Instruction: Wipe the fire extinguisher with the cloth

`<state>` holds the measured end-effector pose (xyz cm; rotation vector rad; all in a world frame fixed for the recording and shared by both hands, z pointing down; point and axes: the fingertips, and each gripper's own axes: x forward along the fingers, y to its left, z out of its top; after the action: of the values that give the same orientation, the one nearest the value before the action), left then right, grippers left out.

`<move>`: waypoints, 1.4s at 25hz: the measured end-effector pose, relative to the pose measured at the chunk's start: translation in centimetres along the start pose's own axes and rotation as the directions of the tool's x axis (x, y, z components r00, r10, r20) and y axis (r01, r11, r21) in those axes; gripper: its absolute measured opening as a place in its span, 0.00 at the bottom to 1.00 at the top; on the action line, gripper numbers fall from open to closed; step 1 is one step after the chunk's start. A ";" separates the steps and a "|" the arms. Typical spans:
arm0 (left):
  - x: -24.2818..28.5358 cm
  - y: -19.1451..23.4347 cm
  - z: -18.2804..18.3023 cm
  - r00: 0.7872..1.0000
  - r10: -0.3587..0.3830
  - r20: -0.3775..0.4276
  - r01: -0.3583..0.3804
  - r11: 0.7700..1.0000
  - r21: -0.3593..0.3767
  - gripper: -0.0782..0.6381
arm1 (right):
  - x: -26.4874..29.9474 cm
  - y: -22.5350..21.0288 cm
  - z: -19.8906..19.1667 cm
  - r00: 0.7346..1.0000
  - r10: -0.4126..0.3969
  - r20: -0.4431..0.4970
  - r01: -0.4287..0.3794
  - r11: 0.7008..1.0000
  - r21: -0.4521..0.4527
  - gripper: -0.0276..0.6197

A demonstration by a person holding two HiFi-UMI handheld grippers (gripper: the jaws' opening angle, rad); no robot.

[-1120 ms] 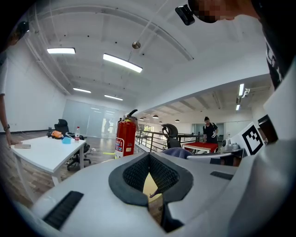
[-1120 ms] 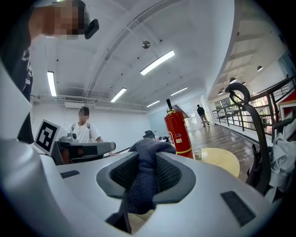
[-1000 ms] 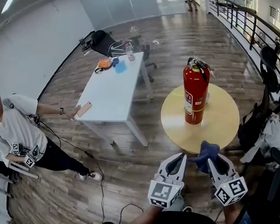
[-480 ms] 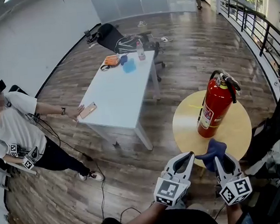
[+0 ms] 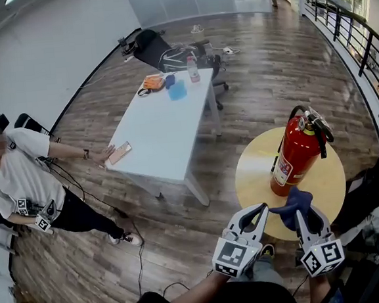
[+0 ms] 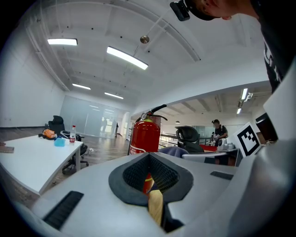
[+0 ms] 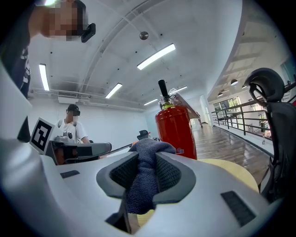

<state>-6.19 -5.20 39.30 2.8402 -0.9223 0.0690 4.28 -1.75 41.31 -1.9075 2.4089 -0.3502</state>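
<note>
Head view first: the red fire extinguisher stands on a round wooden table, roughly in the middle, with its hose and handle on top. It looks tilted toward the right, though that may just be the lens. The person's right gripper is at the near edge of that table. A dark blue cloth is bunched at its tip, just in front of the extinguisher's base. Whether the cloth touches the base is hard to tell from here. The left gripper sits just to the left of it, over the table's near-left rim. Further left there's a long white table with a phone at its near-left corner and a water bottle at the far end. Another person in a white shirt stands at the left, one hand by the phone.

Left gripper view: the jaws are pretty much pinched together, just a thin slit, with nothing gripped. A bit of red extinguisher and yellowish tabletop shows through the slit. The extinguisher rises straight ahead, with a scrap of the cloth just right of it.

Right gripper view: the jaws are clamped on the cloth, which fills the gap between the pads and bulges out past the tips. The extinguisher stands just beyond, slightly right, on the round table. A black office chair is at the far right.
</note>
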 end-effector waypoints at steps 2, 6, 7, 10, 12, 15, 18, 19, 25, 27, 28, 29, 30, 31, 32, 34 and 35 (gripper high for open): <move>1.8 -0.1 0.4 1.000 0.000 0.003 0.000 1.000 0.003 0.14 | 0.7 -1.8 1.1 1.000 0.001 0.015 -0.001 1.000 -0.010 0.21; 5.4 0.8 1.3 0.999 0.032 0.006 -0.032 0.999 0.009 0.14 | 2.8 -5.6 5.6 0.994 0.008 0.108 -0.001 0.998 -0.056 0.21; 6.5 1.2 1.5 0.999 0.043 0.008 -0.043 0.999 0.010 0.14 | 3.3 -6.7 6.8 0.991 0.013 0.133 -0.005 0.998 -0.064 0.21; 10.0 1.6 2.0 0.999 0.049 0.018 -0.050 0.998 0.029 0.14 | 4.7 -9.8 8.6 0.988 0.027 0.153 -0.012 0.995 -0.101 0.21; 11.8 1.8 2.3 0.999 0.051 0.018 -0.052 0.998 0.035 0.14 | 6.0 -11.3 7.3 0.995 0.029 0.100 -0.016 0.992 -0.127 0.21; 13.0 2.7 2.0 0.997 0.080 -0.002 -0.079 0.996 0.034 0.14 | 7.5 -13.2 2.7 1.000 0.017 -0.008 -0.018 0.996 -0.087 0.21; 13.4 3.7 1.3 0.992 0.123 -0.028 -0.122 0.992 0.030 0.14 | 7.0 -13.2 3.1 0.994 0.088 0.062 -0.085 0.995 -0.049 0.21; 13.6 4.2 1.4 0.990 0.137 -0.027 -0.136 0.990 0.036 0.14 | 6.7 -12.5 5.3 0.982 0.134 0.132 -0.124 0.989 -0.081 0.21; 15.2 5.7 2.0 0.986 0.166 -0.014 -0.165 0.985 0.045 0.14 | 7.7 -12.0 7.7 0.953 0.222 0.206 -0.191 0.969 -0.158 0.21; 15.4 5.8 1.7 0.988 0.155 -0.022 -0.154 0.987 0.042 0.14 | 8.4 -14.0 2.5 0.982 0.161 0.100 -0.154 0.986 -0.070 0.21; 15.7 5.8 1.6 0.989 0.147 -0.023 -0.146 0.989 0.038 0.14 | 8.8 -15.1 0.0 0.992 0.123 0.038 -0.122 0.992 -0.025 0.21; 15.9 5.8 1.6 0.990 0.139 -0.022 -0.138 0.990 0.035 0.14 | 9.2 -16.0 -1.9 0.996 0.088 -0.018 -0.088 0.996 0.004 0.21; 16.2 6.0 1.6 0.991 0.131 -0.021 -0.130 0.991 0.032 0.14 | 9.5 -16.5 -2.9 0.997 0.059 -0.059 -0.058 0.998 0.011 0.21; 16.4 6.1 1.6 0.992 0.123 -0.022 -0.123 0.992 0.031 0.14 | 9.6 -16.4 -3.0 0.996 0.043 -0.073 -0.043 0.999 -0.001 0.21; 16.6 6.1 1.6 0.993 0.116 -0.023 -0.115 0.993 0.031 0.14 | 9.4 -15.9 -1.9 0.998 0.047 -0.051 -0.048 0.999 -0.017 0.21; 16.8 6.1 1.7 0.995 0.100 -0.020 -0.099 0.995 0.034 0.14 | 8.5 -14.1 2.8 0.989 0.118 0.092 -0.116 0.993 -0.022 0.21; 16.9 6.1 1.7 0.995 0.093 -0.019 -0.092 0.995 0.035 0.14 | 8.0 -13.1 5.5 0.973 0.155 0.170 -0.153 0.988 -0.023 0.21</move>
<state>3.92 -20.12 39.94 2.8205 -1.0579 0.1255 15.83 -13.08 39.49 -1.6636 2.4270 -0.1592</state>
